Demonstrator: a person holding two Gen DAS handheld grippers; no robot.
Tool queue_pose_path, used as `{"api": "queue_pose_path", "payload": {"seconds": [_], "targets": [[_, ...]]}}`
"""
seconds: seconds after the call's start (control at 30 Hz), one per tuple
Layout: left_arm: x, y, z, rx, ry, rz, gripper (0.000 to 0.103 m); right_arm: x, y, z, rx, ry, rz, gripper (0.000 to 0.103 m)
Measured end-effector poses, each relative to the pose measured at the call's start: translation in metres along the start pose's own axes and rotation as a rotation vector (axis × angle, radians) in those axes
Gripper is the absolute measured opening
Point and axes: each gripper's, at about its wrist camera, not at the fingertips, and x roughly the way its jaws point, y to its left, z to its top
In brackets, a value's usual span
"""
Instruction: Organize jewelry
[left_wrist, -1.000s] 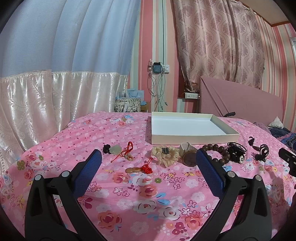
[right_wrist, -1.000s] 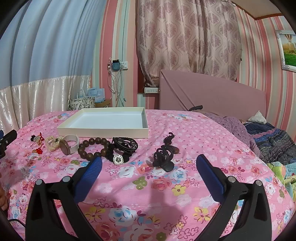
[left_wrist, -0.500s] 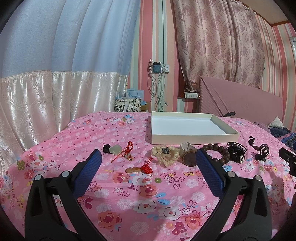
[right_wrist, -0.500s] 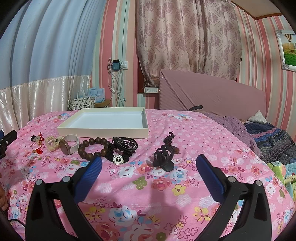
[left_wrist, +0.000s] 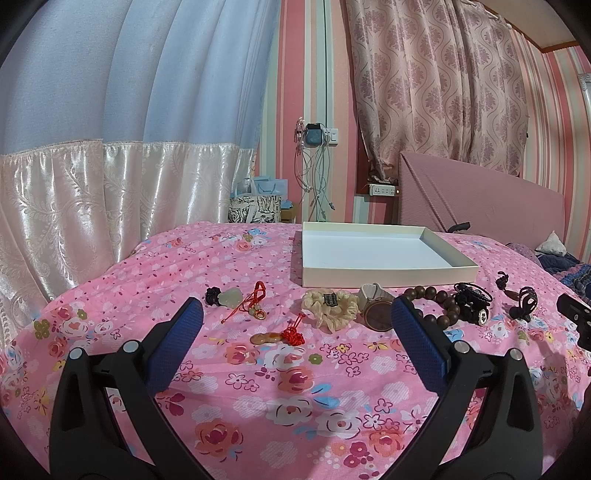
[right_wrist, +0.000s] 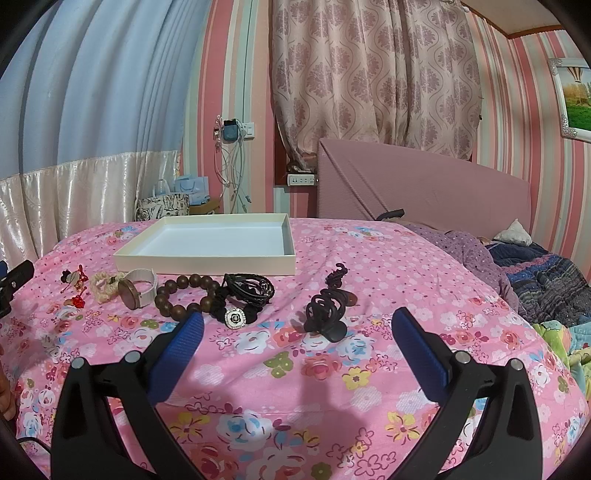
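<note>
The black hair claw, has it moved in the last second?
No. The black hair claw sits at the same spot on the bedspread, same offset from the white tray.

A: How does the left gripper (left_wrist: 295, 317) stand?

B: Its jaws are spread wide; the two blue pads (left_wrist: 173, 345) face each other across a large gap; nothing is between the fingers and nothing touches them; the black finger arms rise from the lower corners and lean outward.

A: And the right gripper (right_wrist: 297, 326)?

B: The same pose; the jaws are fully apart; its blue pads (right_wrist: 421, 356) are bare, with free space between the fingers; it hangs level, pointing forward.

A: Do you see one gripper from the other?

B: Yes; beyond the left finger of the right gripper, at the far edge, a black part of the left gripper shows.
</note>
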Motion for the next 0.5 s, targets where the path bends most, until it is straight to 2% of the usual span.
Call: {"api": "queue_pose_path", "payload": {"seconds": [0.5], "targets": [[0.0001, -0.0001, 0.0, 0.0, 0.0, 0.0, 0.1, 0.0001, -0.0002, 0.0002, -0.001, 0.0, 0.0, 0.102]]}}
